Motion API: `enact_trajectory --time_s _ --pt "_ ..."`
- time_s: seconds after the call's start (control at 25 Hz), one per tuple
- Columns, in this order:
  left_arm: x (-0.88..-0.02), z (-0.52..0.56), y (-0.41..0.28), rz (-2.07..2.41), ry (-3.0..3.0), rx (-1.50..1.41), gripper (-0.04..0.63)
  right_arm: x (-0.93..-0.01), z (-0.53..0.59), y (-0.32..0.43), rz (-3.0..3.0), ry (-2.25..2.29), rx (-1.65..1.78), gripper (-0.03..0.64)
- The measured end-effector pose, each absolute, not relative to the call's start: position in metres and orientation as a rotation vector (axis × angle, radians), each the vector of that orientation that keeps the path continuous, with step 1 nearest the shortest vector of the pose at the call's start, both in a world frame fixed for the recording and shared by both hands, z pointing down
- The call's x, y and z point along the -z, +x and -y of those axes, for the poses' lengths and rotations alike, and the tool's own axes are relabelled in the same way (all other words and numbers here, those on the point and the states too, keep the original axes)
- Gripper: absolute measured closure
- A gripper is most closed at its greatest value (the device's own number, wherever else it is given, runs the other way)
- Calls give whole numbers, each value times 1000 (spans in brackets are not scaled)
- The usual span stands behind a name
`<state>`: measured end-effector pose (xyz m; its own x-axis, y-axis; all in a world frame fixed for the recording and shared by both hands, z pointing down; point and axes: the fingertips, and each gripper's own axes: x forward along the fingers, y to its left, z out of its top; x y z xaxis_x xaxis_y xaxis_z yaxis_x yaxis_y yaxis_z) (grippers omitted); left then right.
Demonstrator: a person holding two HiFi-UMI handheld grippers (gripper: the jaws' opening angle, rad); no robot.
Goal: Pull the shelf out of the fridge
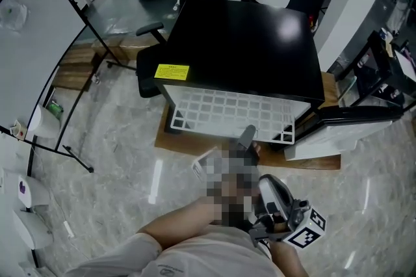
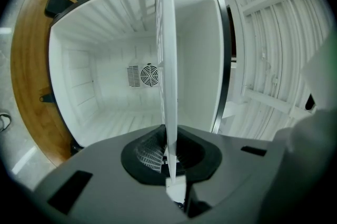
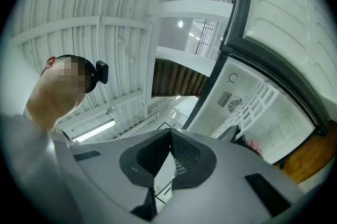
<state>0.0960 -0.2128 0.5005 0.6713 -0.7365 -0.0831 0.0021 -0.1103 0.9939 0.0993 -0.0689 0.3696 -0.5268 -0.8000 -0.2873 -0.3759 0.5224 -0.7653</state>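
Before one fridge point(image 1: 247, 41): one shelf point(image 1: 227, 113) clamped in left hand-held gripper point(image 2: 169, 144).

Floor point(image 1: 123, 158) around you: pale, marbled, glossy, streaked with reflected light. A wooden board point(image 1: 179, 142) lies flat on it just ahead of you, with more wooden planks point(image 1: 75, 67) off to your left. Black office chair point(image 1: 151, 51) near those planks. White panel point(image 1: 32, 35) on a black-legged stand at far left. White pillar point(image 1: 354, 2) to your right. Overhead, white ribbed ceiling point(image 3: 110, 23), one strip light point(image 3: 95, 131) lit.
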Motion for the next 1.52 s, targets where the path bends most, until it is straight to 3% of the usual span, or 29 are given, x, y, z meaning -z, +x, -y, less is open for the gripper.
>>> enact_trajectory --time_s 1.52 --pt "-501 139 82 594 1577 636 578 -360 8 82 -2079 -993 798 606"
